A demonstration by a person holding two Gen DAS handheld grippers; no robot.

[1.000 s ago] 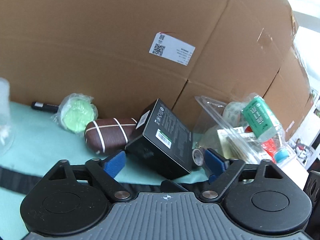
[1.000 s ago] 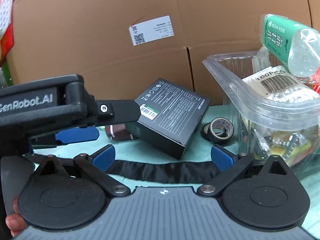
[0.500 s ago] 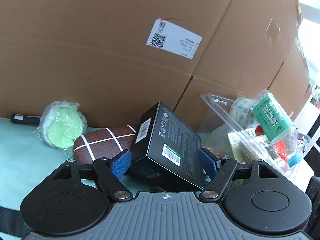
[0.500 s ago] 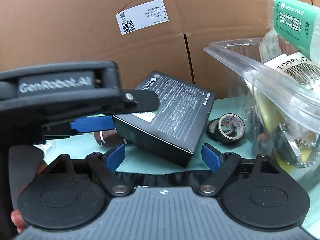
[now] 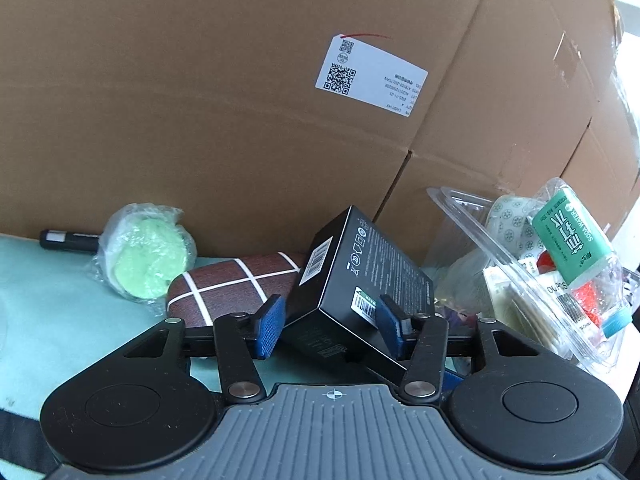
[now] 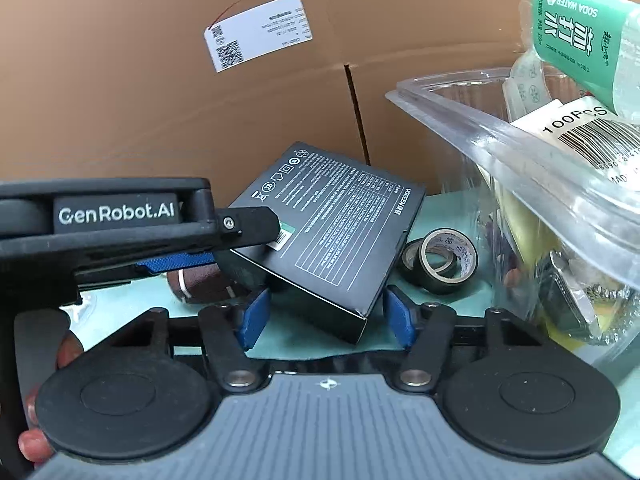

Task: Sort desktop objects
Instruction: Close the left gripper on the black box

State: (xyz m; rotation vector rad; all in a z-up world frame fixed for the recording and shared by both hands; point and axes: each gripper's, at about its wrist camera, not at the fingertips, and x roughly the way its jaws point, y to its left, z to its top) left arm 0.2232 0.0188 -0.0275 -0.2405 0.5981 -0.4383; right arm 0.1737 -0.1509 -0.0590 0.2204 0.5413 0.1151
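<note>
Both hand-held grippers are converging on a tilted black box [image 5: 362, 280] that is leaning on a brown striped case [image 5: 236, 286] in front of a large cardboard carton [image 5: 200, 120]. The left gripper [image 5: 330, 326] is standing narrowed around the box, its blue pads [image 5: 270, 326] lying right at the box's two sides; whether they are already pressing cannot be told from these views. The right gripper [image 6: 324, 316] is waiting partly open, its jaws bracketing the box's near corner without touching it.

The risks appear to be these: the box is sitting askew, so a pinch on its slanted faces is likely to let it twist or slide out as it is being lifted. Two grippers crowding one item are also in danger of knocking together. Just to the right of the right gripper, black tape rolls [image 6: 440, 260] and an overfilled clear plastic container [image 6: 520, 168] with a green-labelled soda water bottle [image 6: 576, 40] perched on top are sitting close enough for a careless swing to upset them. Off to the left of the left gripper, a wrapped green disc [image 5: 146, 256] and a dark marker [image 5: 68, 239] are lying well out of harm's way.

Compared with a second ago, both grippers are standing closer to the box, and the left jaws are having narrowed from a wide spread.
</note>
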